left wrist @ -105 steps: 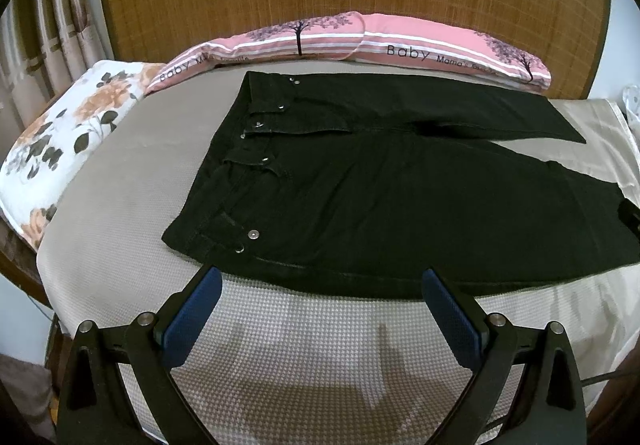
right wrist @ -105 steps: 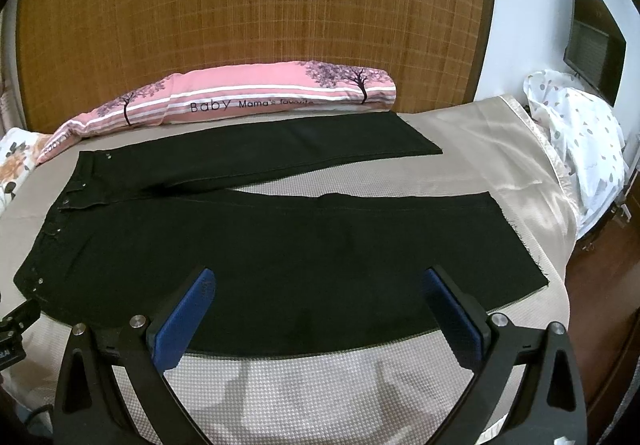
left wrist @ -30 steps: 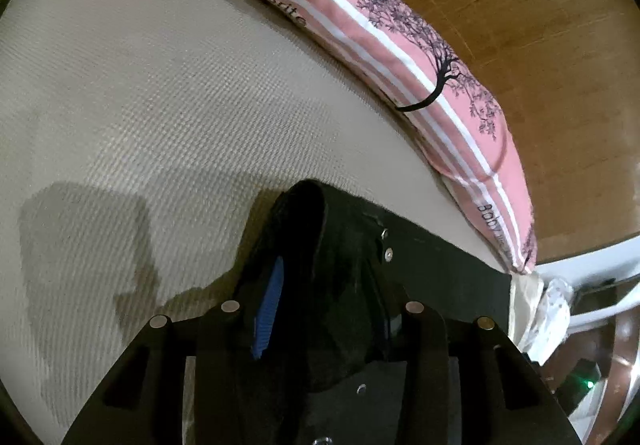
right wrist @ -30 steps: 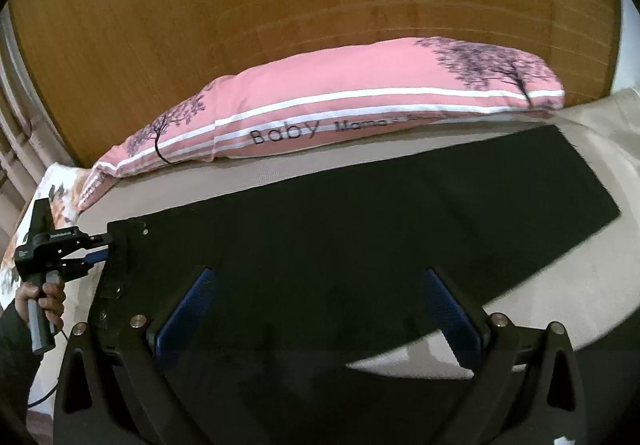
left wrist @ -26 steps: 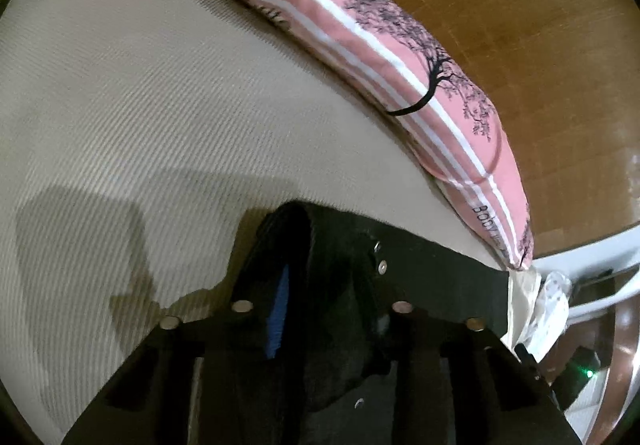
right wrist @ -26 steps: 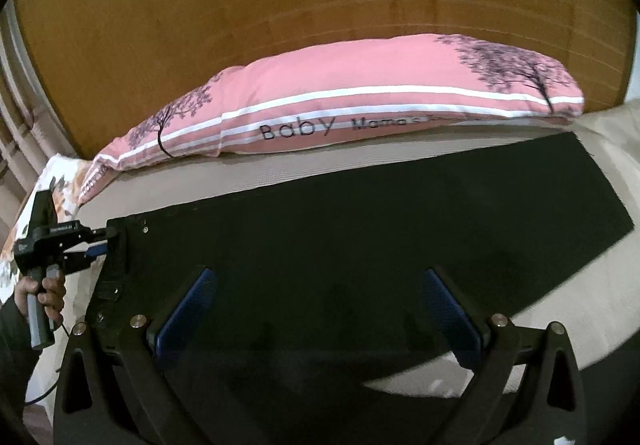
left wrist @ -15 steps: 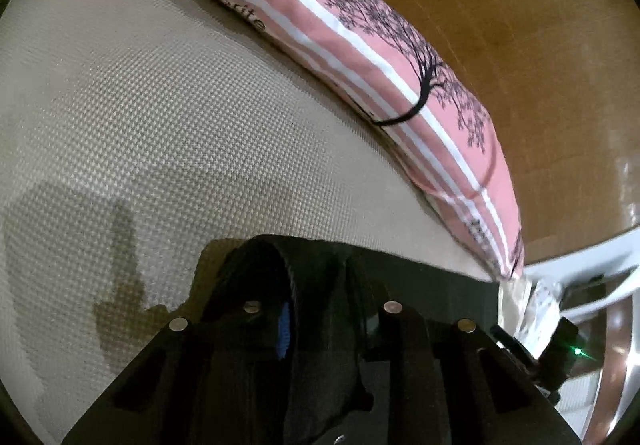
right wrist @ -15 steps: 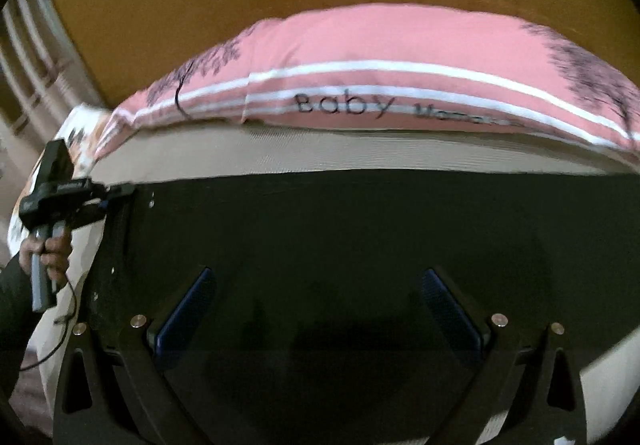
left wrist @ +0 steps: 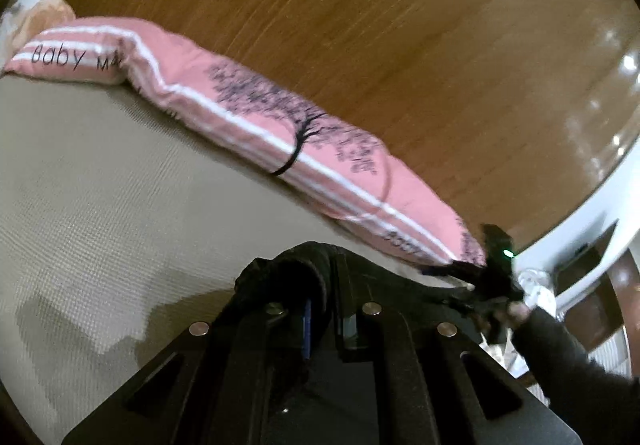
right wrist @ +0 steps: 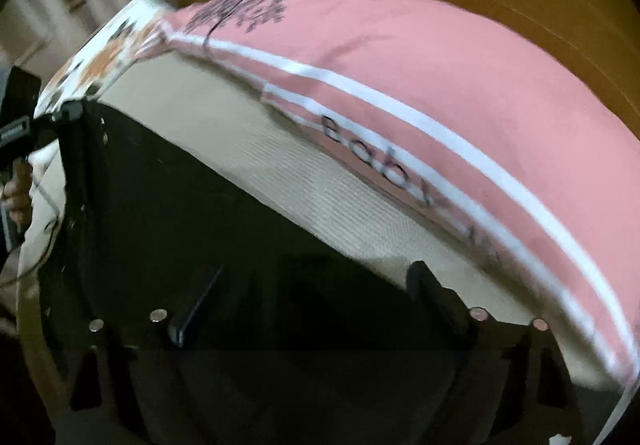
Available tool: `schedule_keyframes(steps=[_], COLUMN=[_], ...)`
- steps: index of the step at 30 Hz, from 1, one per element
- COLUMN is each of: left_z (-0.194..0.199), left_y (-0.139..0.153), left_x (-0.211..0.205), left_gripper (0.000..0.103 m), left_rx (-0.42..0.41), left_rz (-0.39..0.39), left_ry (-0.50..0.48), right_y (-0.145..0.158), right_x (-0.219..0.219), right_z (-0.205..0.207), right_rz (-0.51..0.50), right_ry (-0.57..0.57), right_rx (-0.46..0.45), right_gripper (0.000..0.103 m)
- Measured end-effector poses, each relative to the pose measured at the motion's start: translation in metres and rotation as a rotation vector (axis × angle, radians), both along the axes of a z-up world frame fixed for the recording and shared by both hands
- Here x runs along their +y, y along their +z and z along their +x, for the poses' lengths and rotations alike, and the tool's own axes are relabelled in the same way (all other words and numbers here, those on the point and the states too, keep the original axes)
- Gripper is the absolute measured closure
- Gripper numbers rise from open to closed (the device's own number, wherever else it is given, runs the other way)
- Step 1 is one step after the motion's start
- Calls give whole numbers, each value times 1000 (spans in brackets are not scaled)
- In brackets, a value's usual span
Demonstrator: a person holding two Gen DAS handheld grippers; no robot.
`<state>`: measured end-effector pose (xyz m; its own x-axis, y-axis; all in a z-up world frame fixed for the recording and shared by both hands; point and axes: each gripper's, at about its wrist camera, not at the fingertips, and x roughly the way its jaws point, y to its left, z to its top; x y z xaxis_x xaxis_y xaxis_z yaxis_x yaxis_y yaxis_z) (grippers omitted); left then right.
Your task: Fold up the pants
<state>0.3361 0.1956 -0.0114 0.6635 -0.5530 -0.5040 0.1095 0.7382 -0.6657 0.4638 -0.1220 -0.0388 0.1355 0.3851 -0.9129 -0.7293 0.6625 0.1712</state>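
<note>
While the black pants (left wrist: 320, 265) are lying on the beige bed (left wrist: 100, 205), the left claw (left wrist: 325, 319) is gripping a bunched part of the waistband, and its 2 fingers are standing narrow with the dark cloth pressed between them. A blue pad is showing on the inside of the left finger (left wrist: 307, 325). In the left wrist view the fabric is rising in a small hump just in front of the claw and is stretching to the right toward the right claw (left wrist: 476, 281), which is appearing there dark and blurred, with a small green light on it and the person's hand under it.

In the right wrist view the right claw (right wrist: 316, 297) is standing with its 2 fingers wide apart, and the pants (right wrist: 180, 213) are filling the space between and in front of them; I cannot tell if the cloth is touching the pads. The far edge of the pants is running as a straight line across the bed (right wrist: 320, 185), from the near right to the far left. At the far left corner, the left claw (right wrist: 68, 111) is holding the waistband, with the person's hand (right wrist: 18, 193) on its handle.

A long pink pillow (left wrist: 240, 125) with white stripes, a black tree print and the word "Baby" is lying along the far side of the bed, against a wooden headboard (left wrist: 400, 45). A flowered pillow (right wrist: 104, 61) is sitting at the far left.
</note>
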Motion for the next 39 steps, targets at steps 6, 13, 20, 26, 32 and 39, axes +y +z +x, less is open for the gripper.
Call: schedule_keyframes(steps=[6,13,20,26,32,39], left_z=[-13,-20,-15,-9,-15,-57], left_y=[11,15,13,6,14,46], left_x=[0,0,0,-3,1,-2], left_gripper=[95,95,95,95,95,95], left_rx=[-50,-58,-42,-35,-33,-92], left_rz=[26,36,63,122,127,173], left_ry=[-16,-8,3,24,11,-76], right_y=[-13,-34,-37,-29,12,63], right_x=[19,9,-25,-23,-20,-28], right_z=[17,24,16,-3,-52,-146], right_rz=[2,-28,-77,-141,-203,-229], right_ry=[198,295,262,210,89,-58], right_rx=[142,234,199,49,-180,-355], right_gripper=[31,58,85,93,95,97])
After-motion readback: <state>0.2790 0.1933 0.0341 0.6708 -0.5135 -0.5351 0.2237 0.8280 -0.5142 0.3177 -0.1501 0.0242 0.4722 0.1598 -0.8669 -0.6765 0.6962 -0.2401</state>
